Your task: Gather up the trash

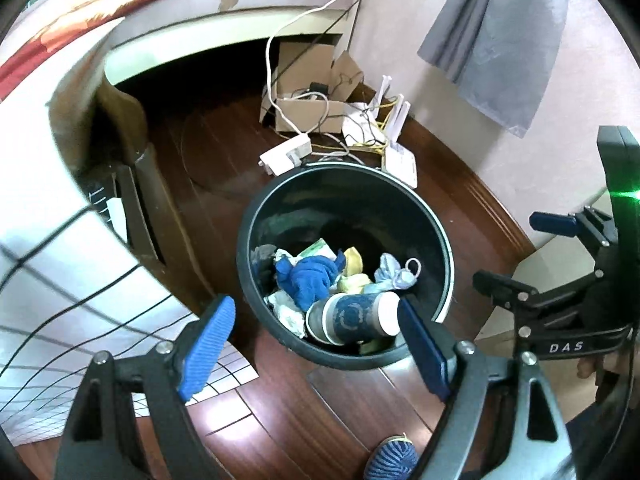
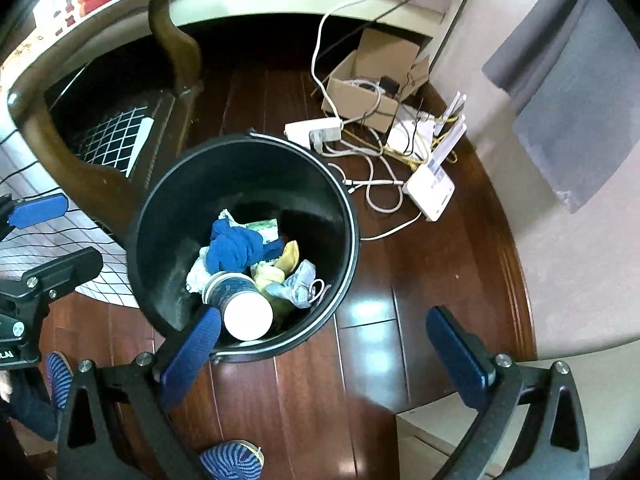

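A black round trash bin point(image 1: 436, 240) point(image 2: 160, 200) stands on the dark wood floor. Inside lie a blue cloth point(image 1: 312, 280) point(image 2: 236, 250), a blue paper cup on its side point(image 1: 356, 318) point(image 2: 240, 300), crumpled white paper point(image 1: 288, 308), yellow scraps point(image 2: 288, 260) and a face mask point(image 1: 396, 272) point(image 2: 304, 284). My left gripper point(image 1: 316, 344) is open and empty, above the bin's near rim. My right gripper point(image 2: 332, 360) is open and empty, above the floor just right of the bin; it also shows at the right of the left wrist view point(image 1: 516, 252).
Behind the bin lie a cardboard box point(image 2: 368, 80), a white power strip point(image 2: 316, 130), a white router point(image 2: 430, 192) and tangled cables. A wooden table leg point(image 2: 176, 48) and a grid-patterned cloth point(image 1: 48, 280) stand to the left. A striped slipper point(image 2: 232, 462) is near the bottom.
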